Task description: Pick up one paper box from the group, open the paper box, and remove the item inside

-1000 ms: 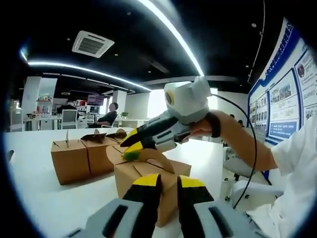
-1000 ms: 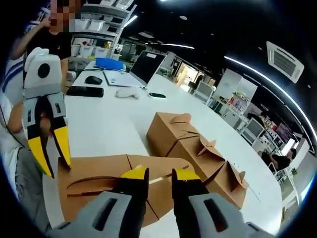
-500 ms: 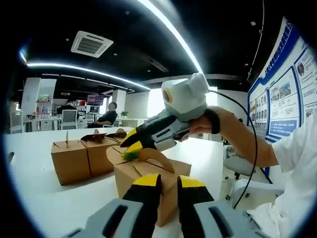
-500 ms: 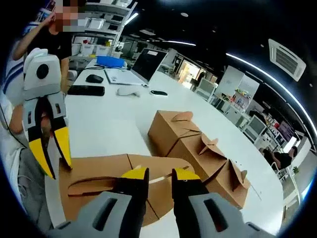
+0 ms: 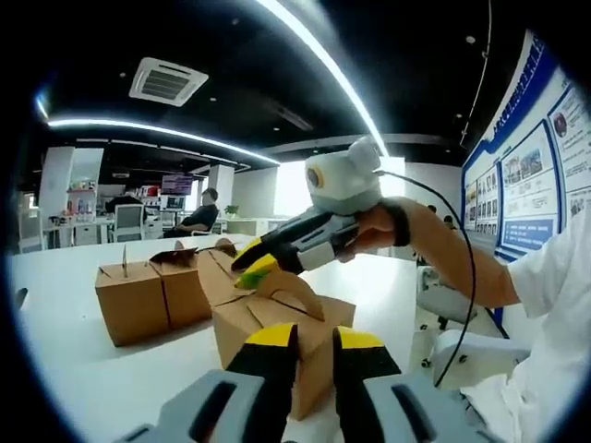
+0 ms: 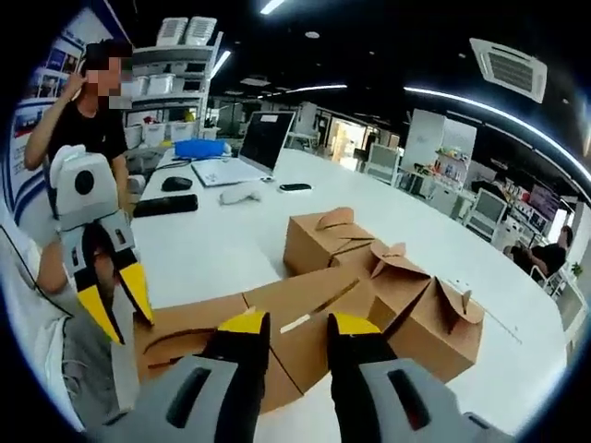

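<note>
— What's on the table [image 6: 212,245]?
— Smooth white top. Plain brown paper boxes [image 6: 388,286] in a row, tabbed lids; one box [image 5: 277,337] sits apart, at the near edge, its curved flap up.
— And the grippers?
— Right gripper [image 5: 251,265], yellow tips closed on that flap's top. Left gripper [image 6: 115,300] rests at the box's corner, jaws slightly apart, gripping nothing I can see.

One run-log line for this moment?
stage: opening | left hand-held gripper: at near paper box edge, open | right hand-held gripper: at top flap, grip unclear | other boxes: closed on table
</note>
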`<control>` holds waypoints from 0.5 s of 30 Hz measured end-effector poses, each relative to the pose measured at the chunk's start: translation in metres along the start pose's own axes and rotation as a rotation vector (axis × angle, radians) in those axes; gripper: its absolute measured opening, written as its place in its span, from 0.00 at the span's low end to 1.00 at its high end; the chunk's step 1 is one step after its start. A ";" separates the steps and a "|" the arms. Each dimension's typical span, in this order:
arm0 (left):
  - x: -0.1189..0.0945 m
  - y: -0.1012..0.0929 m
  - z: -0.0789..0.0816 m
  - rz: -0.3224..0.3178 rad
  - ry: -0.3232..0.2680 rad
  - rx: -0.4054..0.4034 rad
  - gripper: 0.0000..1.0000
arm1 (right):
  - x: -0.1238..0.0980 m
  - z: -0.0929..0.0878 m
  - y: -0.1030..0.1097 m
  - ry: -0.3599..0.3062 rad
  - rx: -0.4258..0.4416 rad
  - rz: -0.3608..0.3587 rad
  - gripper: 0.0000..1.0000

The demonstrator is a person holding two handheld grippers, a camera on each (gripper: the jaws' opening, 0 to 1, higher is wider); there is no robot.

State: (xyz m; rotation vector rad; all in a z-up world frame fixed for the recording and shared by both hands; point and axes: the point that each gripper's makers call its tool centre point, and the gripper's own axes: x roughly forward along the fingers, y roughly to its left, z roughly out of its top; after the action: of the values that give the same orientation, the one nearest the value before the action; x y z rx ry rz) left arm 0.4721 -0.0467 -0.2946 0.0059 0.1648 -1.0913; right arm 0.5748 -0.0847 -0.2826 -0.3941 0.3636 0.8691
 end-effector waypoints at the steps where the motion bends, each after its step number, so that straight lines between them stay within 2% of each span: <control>1: -0.001 0.001 0.000 0.004 0.003 -0.004 0.18 | -0.002 0.001 -0.001 -0.006 0.005 0.005 0.26; 10: -0.010 0.005 0.008 0.019 -0.018 -0.002 0.20 | -0.020 0.001 -0.002 -0.059 0.125 0.074 0.27; 15: -0.013 0.008 0.007 0.021 -0.014 0.009 0.27 | -0.030 0.000 0.000 -0.082 0.166 0.100 0.29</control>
State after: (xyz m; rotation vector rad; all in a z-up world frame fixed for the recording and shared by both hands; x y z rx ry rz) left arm 0.4742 -0.0321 -0.2865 0.0081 0.1468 -1.0705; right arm 0.5572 -0.1043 -0.2689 -0.1879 0.3793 0.9424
